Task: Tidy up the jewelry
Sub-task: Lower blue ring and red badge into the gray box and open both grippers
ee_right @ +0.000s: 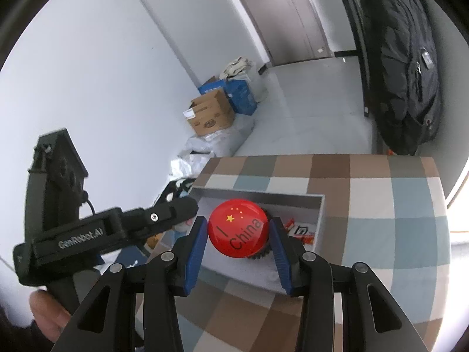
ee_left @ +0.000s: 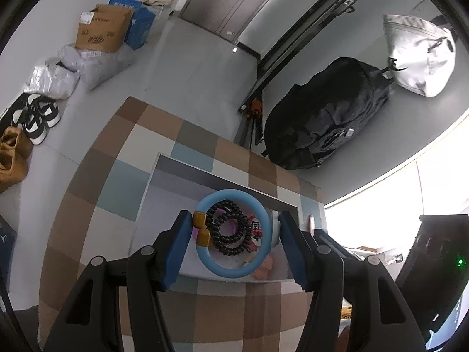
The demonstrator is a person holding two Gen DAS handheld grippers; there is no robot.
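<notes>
A light blue bangle with two gold clasps hangs between the blue pads of my left gripper, which is shut on it above a shallow grey tray. Seen through the ring, a coiled black bead bracelet lies in the tray beside small red-and-white and pink pieces. In the right wrist view my right gripper is shut on a round red badge with yellow stars and the words "I China". It hovers over the same tray, and the black beads show just under it.
The tray sits on a table with a checked cloth. The left tool's black housing and a person's hand fill the right view's left side. On the floor are a black backpack, cardboard boxes and shoes.
</notes>
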